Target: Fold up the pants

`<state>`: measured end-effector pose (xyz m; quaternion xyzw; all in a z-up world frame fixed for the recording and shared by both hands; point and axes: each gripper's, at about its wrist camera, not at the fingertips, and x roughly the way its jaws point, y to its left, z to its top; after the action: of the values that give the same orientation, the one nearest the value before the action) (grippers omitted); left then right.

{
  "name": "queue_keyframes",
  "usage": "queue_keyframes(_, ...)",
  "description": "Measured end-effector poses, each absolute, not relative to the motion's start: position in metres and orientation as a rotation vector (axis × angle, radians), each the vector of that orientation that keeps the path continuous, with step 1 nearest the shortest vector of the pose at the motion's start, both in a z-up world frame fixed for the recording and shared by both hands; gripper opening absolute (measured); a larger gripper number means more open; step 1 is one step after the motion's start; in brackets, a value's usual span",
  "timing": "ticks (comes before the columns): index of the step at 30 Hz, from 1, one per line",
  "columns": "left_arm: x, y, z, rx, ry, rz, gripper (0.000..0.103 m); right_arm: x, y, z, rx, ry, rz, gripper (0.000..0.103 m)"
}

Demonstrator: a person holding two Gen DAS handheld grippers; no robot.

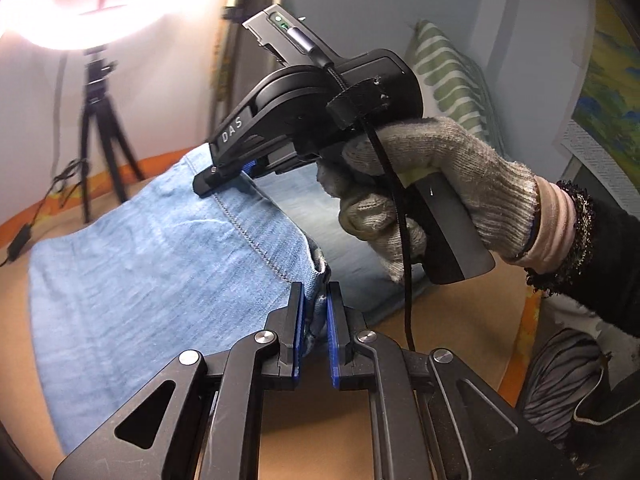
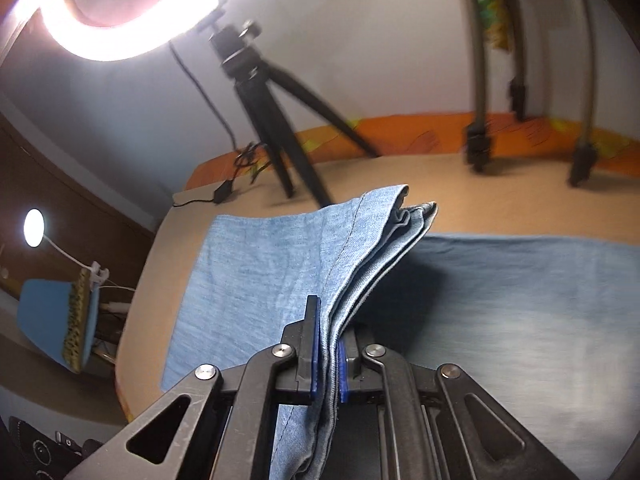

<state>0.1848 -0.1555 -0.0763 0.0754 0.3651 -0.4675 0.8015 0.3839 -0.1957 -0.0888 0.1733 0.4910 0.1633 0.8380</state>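
Light blue denim pants lie spread on a tan table, with one end lifted off it. My left gripper is shut on a corner of that lifted edge, the cloth pinched between its blue pads. A gloved hand holds my right gripper, which is shut on the same edge farther along. In the right wrist view the right gripper clamps several stacked denim layers of the pants. The fold rises away from its jaws, and the rest of the cloth lies flat to the right.
A ring light on a black tripod stands at the table's far side, with a cable and adapter beside it. More stand legs rise at the far right. A green striped pillow leans on the wall. A blue chair stands beyond the table's left edge.
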Motion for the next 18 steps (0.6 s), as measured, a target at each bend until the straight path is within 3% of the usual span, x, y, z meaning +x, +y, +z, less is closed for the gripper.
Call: queue_keyframes(18, 0.178, -0.273, -0.079, 0.215, 0.790, -1.162, 0.009, 0.359, -0.312, -0.083, 0.316, 1.013, 0.218, 0.004)
